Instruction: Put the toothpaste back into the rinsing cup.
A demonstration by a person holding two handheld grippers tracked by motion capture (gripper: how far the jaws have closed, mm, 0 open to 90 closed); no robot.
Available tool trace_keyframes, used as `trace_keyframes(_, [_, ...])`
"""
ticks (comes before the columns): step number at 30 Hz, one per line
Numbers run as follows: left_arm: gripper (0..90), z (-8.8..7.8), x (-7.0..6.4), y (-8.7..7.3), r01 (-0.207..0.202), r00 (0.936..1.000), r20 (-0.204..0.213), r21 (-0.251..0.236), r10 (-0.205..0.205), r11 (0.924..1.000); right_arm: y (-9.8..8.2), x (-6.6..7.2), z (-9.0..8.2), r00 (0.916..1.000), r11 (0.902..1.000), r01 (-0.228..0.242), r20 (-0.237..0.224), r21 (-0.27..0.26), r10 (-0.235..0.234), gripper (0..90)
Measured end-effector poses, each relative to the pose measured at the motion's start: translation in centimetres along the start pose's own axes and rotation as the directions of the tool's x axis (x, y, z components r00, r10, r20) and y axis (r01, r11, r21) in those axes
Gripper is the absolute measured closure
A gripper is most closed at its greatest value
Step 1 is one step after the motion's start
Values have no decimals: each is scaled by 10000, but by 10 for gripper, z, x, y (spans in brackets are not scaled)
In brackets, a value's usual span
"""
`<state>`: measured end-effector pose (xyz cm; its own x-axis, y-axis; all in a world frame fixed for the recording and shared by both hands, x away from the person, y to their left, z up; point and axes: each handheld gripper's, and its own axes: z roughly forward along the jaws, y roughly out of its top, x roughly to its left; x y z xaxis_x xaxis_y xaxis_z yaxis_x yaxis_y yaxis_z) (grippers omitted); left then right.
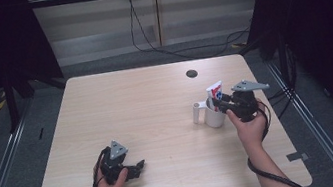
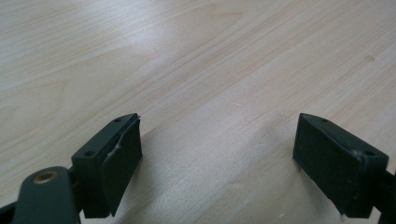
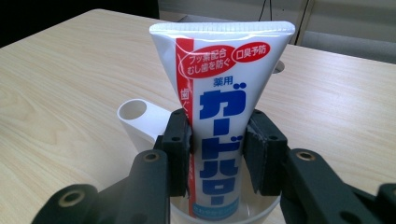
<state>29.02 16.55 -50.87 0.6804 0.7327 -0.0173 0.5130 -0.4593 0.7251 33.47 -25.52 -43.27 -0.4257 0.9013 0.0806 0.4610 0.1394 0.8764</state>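
Observation:
A white toothpaste tube with blue and red print stands upright in a white cup, crimped end up. My right gripper is shut on the tube's middle, a pad pressing each side. From above, the tube rises out of the cup at the table's right, with the right gripper reaching in from the right. My left gripper lies low near the table's front left, jaws wide apart; between its pads there is just bare wood.
The light wooden table has a round cable hole at the back right. The cup has a hollow tubular handle on its left. Dark curtains flank both sides, and cables trail on the floor behind.

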Motion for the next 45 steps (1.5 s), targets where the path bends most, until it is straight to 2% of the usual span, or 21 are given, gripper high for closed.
trace_keyframes(10, [154, 0, 0, 0, -4, 10000, 0, 3, 4, 10000, 0, 0, 0, 9998, 9998, 175, 28, 110, -175, 638])
trace_keyframes(38, [153, 0, 0, 0, -4, 10000, -5, 6, 4, 10000, -4, -2, -1, 9999, 9998, 119, 3, 186, -119, 609])
trace_keyframes(45, [153, 0, 0, 0, -1, 10000, -3, 0, 1, 10000, -4, -1, -1, 9995, 9988, 301, 113, 390, -306, 612])
